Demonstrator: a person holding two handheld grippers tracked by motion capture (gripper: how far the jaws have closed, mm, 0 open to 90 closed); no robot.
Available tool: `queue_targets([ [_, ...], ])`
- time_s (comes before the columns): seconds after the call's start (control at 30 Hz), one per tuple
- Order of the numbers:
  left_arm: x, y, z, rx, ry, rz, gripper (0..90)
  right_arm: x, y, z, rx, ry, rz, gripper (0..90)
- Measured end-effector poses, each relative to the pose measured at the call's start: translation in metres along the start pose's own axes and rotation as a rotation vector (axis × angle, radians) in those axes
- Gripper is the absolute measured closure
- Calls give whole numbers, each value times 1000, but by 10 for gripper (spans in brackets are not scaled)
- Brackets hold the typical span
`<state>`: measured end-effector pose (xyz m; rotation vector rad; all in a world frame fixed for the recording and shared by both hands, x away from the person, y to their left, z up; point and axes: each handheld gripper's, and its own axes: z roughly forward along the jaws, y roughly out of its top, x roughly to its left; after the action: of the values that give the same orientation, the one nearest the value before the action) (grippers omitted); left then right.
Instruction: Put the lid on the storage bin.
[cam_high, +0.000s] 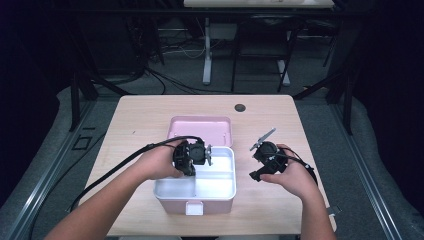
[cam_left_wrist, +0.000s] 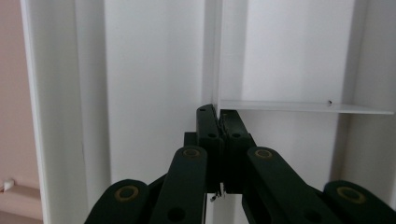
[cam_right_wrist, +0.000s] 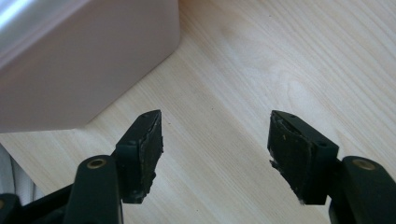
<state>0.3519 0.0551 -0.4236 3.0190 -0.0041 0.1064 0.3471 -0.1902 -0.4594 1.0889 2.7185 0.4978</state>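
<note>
Item: pink storage box (cam_high: 172, 204), open, standing on a light wooden desk (cam_high: 140, 120) near the person's edge. Its pink lid (cam_high: 200, 131) is folded back behind it and lies flat. A white latch tab (cam_high: 194, 208) sits at the middle of the front wall.

Insert: white divided tray (cam_high: 220, 187) seated in the box, with thin partitions marking off compartments.

Left gripper (cam_high: 192, 156): held in the left hand (cam_high: 159, 164) over the rear left part of the tray, a black cable trailing off to the left. In the left gripper view the jaws stand together at the junction where a white partition (cam_left_wrist: 299, 107) meets a long divider. The tip (cam_left_wrist: 218, 122) appears to pinch the edge of that divider, though whether it truly grips the wall cannot be told.

Right gripper (cam_high: 262, 162): held in the right hand (cam_high: 292, 176) just to the right of the box, above bare desk. In the right gripper view its jaws stand apart with nothing between them, and a corner of the box (cam_right_wrist: 70, 65) lies at upper left.
</note>
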Motion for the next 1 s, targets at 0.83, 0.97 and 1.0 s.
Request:
queue_targets([
  [0.83, 1, -1, 16, 0, -16, -11, 880, 0, -1, 3, -11, 2, 6, 353],
  [0.97, 1, -1, 16, 1, -17, -19, 878, 0, 0, 4, -10, -1, 6, 353],
  [1.0, 1, -1, 16, 0, -15, -21, 877, 0, 0, 4, -7, 0, 6, 353],
])
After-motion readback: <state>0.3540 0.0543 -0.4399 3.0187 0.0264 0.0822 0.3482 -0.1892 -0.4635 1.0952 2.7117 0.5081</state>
